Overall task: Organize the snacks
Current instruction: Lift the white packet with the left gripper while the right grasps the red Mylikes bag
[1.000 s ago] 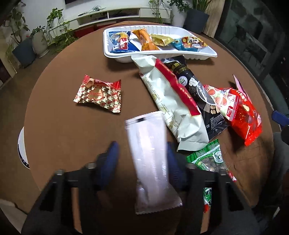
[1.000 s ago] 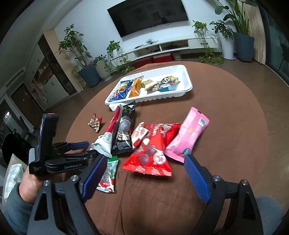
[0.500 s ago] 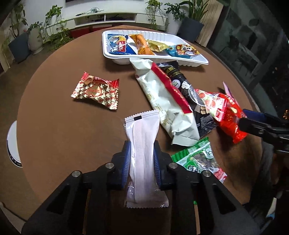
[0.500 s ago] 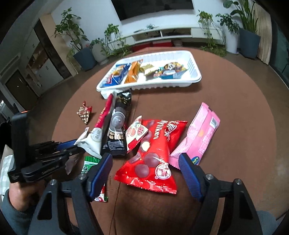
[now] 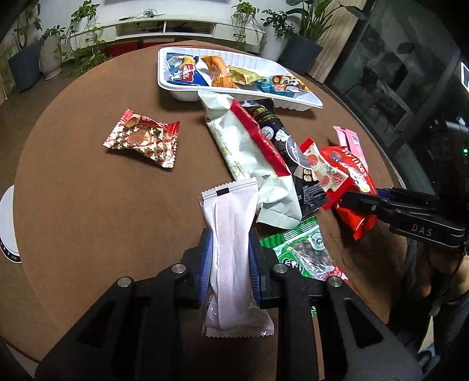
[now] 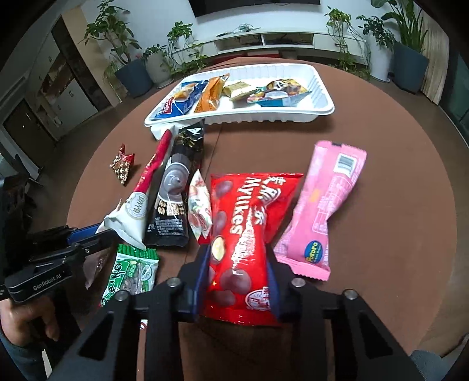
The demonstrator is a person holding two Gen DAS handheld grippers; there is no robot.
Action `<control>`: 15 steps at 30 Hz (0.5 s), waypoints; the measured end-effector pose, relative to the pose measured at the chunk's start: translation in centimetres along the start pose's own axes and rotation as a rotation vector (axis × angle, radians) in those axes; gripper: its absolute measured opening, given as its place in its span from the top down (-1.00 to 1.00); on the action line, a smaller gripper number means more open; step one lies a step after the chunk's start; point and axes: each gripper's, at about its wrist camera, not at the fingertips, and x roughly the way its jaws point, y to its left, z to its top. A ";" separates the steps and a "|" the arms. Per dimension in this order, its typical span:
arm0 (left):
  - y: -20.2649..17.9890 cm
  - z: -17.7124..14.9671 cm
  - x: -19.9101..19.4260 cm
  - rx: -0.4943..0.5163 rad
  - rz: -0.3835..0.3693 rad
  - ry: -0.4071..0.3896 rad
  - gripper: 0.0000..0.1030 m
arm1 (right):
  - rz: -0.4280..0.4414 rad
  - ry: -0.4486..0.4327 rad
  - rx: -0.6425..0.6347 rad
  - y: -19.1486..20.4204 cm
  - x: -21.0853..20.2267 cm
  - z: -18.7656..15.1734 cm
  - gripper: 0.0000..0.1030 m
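On the brown table (image 5: 88,205) our left claw (image 5: 230,263) pinches the white packet (image 5: 231,234), our right claw (image 6: 239,272) has just been closing onto the red bag (image 6: 249,222), so we lift both cleanly toward the white tray (image 6: 322,96).

Home living room; wall television (image 6: 252,1), potted plants (image 6: 129,55)

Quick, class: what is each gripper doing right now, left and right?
Left gripper: shut on the white snack packet.
Right gripper: jaws have just been closing, now pinching the red Mylikes bag.
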 end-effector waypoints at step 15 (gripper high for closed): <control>0.4 -0.4 -1.1 -0.039 -0.050 -0.025 0.60 | 0.054 -0.060 0.046 -0.3 -2.8 -1.0 0.49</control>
